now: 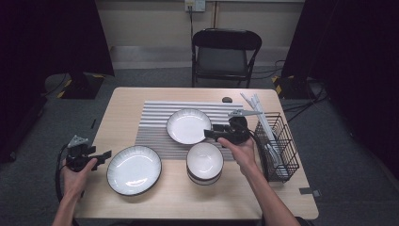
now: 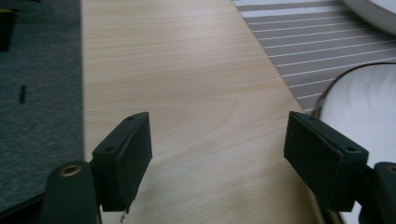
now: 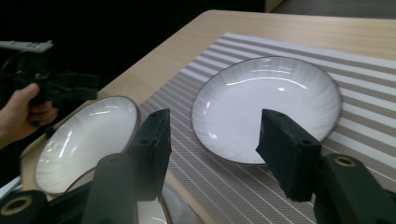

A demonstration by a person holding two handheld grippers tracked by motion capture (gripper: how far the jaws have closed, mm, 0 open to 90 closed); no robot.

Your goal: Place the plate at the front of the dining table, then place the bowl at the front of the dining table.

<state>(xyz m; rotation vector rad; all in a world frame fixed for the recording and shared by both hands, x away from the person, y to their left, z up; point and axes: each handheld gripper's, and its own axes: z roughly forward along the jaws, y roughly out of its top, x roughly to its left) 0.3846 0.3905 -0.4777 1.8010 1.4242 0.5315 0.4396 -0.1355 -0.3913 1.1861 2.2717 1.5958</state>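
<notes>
1. The person's left forearm comes in over the near-left corner of the tabletop (image 1: 117, 101). The left hand (image 1: 75, 175) grips the left gripper (image 1: 104, 154) just off the table's left edge, held about level, with its jaws pointing right toward the large plate.
2. In the left gripper view the jaws stand wide apart with bare wood between them; nothing is held.
3. The large white plate (image 1: 134, 169) with a dark rim lies flat near the near-left part of the tabletop, just beside the left gripper's jaw tips and not touching them. Its far edge reaches the near-left corner of the striped placemat (image 1: 153, 125).
4. The right forearm crosses the near edge at an angle, running up and to the left. The right hand (image 1: 241, 147) holds the right gripper (image 1: 208, 134) above the stacked white bowls (image 1: 204, 162), which sit at the near edge of the placemat.
5. The right gripper's jaws point left, toward the smaller white plate (image 1: 188, 125) at the middle of the placemat. They are parted about midway and hold nothing; in the right gripper view the plate's near rim lies beyond the gap.
6. A black wire rack (image 1: 277, 141) with white utensils stands by the right edge of the tabletop, just beside the right hand.
7. Beyond the far edge stands a black folding chair (image 1: 226, 54).
</notes>
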